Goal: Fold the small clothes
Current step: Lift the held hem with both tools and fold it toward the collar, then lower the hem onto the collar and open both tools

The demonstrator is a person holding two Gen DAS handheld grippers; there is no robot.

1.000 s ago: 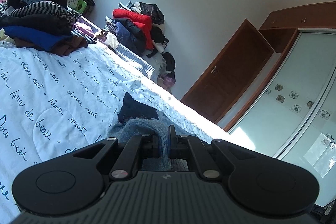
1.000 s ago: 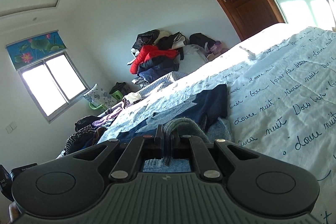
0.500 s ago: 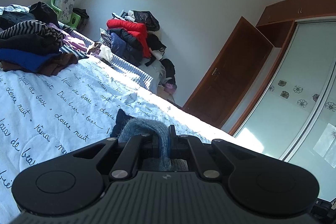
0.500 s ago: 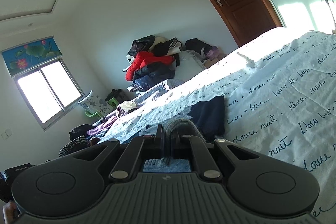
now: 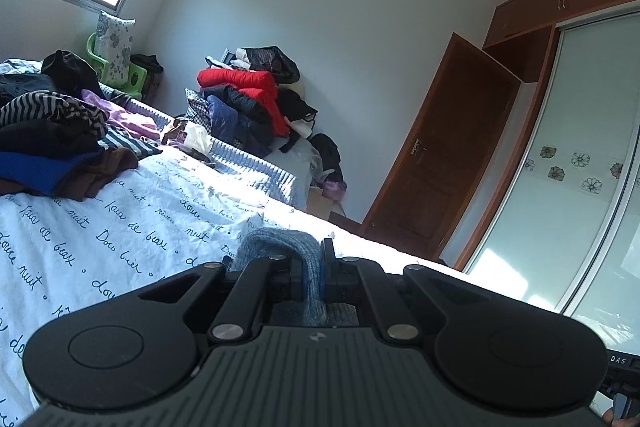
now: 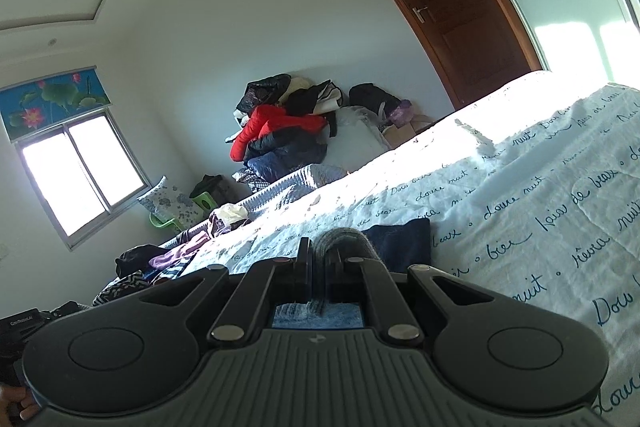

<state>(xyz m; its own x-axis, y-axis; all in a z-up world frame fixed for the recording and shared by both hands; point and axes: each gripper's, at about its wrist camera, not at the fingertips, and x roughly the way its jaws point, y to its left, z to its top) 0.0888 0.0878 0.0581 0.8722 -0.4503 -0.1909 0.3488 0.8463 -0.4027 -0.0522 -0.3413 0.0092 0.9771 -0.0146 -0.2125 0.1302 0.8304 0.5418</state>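
- Over the last second both cameras had tipped upward: more wall and ceiling showed, less bedspread, and the dark navy part of the garment had dropped out of the left view. I judged that the garment's held edge was being lifted and carried over, the middle of a fold.
- The left gripper (image 5: 311, 269) was closed tight on a hump of the blue-grey knit garment (image 5: 280, 243), fabric bulging above the jaws.
- The right gripper (image 6: 318, 263) was likewise clamped narrow on the same knit (image 6: 344, 237), which arched over its right finger.
- Just past the right gripper, the garment's dark navy part (image 6: 400, 241) lay on the lettered bedspread (image 6: 540, 211); how much of the garment hung free, I could not tell.
- Farther left, a stack of clothes (image 5: 52, 143) sat on the bedspread, well apart from the work and not in the way.
- Beyond the bed, a heap with a red jacket (image 5: 244, 85) leaned against the wall, near the brown door (image 5: 432, 163) and the sliding wardrobe (image 5: 580, 167).
- The bedspread ahead looked open enough to lay the fold down.
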